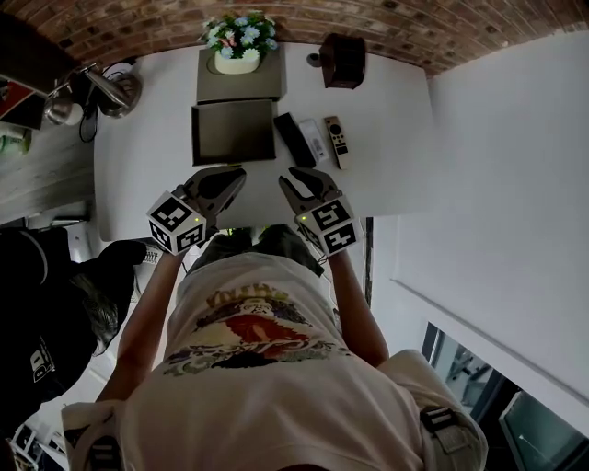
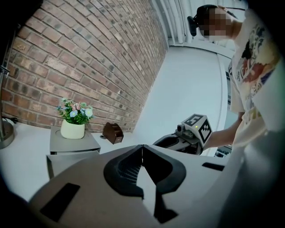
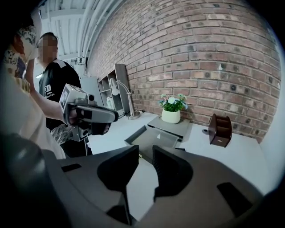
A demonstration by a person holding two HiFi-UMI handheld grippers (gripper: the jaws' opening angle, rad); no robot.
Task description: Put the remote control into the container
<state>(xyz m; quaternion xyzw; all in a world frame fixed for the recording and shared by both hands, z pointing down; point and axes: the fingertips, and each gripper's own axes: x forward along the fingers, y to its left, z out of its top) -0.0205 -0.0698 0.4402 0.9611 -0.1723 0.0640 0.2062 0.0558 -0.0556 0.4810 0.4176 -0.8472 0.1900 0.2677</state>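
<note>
My right gripper (image 3: 145,151) hangs empty, its jaws slightly parted for the remote control (image 1: 336,141), which lies right of the grey tray (image 1: 233,132). My left gripper (image 2: 142,149) is closed and idle.

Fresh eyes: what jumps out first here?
A red brick wall backs the white table, where a white pot of pastel flowers sits on a closed grey box at the far edge. In front of it an open grey rectangular container lies empty, a row of three slim remote controls just to its right. Over the near edge, the left tongs are shut and the right tongs slightly apart, both empty.
</note>
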